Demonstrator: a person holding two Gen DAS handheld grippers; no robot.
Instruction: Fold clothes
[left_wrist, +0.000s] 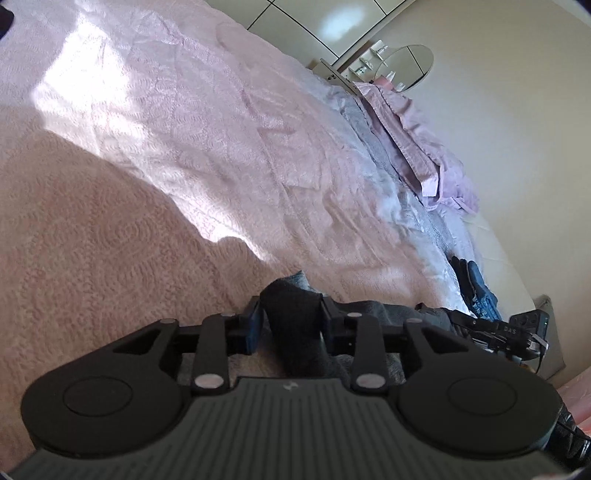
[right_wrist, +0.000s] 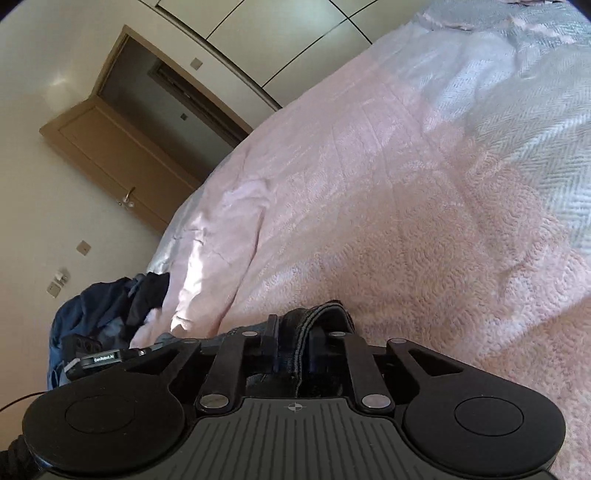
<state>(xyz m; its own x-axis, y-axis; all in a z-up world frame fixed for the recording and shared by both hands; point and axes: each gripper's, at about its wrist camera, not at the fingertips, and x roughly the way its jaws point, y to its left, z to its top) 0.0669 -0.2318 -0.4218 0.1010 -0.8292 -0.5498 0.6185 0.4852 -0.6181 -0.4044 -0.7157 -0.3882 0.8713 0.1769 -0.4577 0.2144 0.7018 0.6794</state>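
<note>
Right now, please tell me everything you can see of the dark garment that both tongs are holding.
The dark garment looks like thick grey-blue cloth, with a ribbed, stitched band showing in the right wrist view. Both the left tongs and the right tongs are shut on bunched folds of it. It sits low over the pink bedspread; its full shape is hidden.
</note>
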